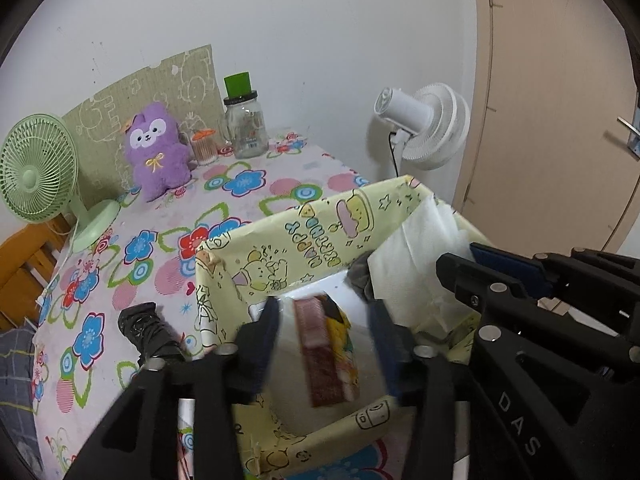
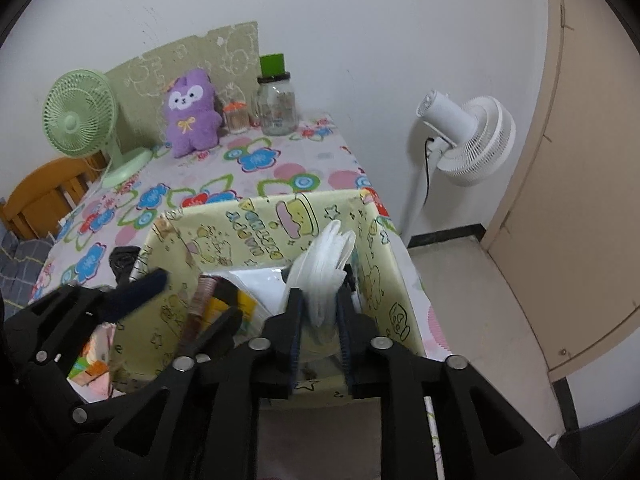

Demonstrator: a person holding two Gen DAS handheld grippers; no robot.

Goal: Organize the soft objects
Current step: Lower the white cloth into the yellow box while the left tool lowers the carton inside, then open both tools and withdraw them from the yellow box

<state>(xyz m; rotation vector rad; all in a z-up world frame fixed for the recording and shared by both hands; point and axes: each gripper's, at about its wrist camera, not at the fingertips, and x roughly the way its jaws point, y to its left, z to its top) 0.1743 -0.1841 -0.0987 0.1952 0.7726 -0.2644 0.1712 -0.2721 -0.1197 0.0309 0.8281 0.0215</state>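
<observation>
A yellow cartoon-print storage box point(image 1: 304, 224) point(image 2: 256, 224) stands on the floral table. My left gripper point(image 1: 324, 320) hovers open over the box, a white pack with a pink and yellow label point(image 1: 328, 356) blurred between its fingers. My right gripper point(image 2: 320, 308) is shut on a wad of white tissue point(image 2: 324, 268) at the box's right side; the wad also shows in the left wrist view point(image 1: 416, 256). A black soft item point(image 1: 146, 328) lies on the table left of the box. A purple plush point(image 1: 158, 148) point(image 2: 192, 112) sits at the back.
A green desk fan point(image 1: 40, 172) point(image 2: 82, 116) stands at the table's far left. A glass jar with a green lid point(image 1: 244, 120) point(image 2: 276, 100) and a small swab holder point(image 1: 204, 146) stand at the back. A white floor fan point(image 2: 464, 140) and a door point(image 2: 580, 160) are on the right.
</observation>
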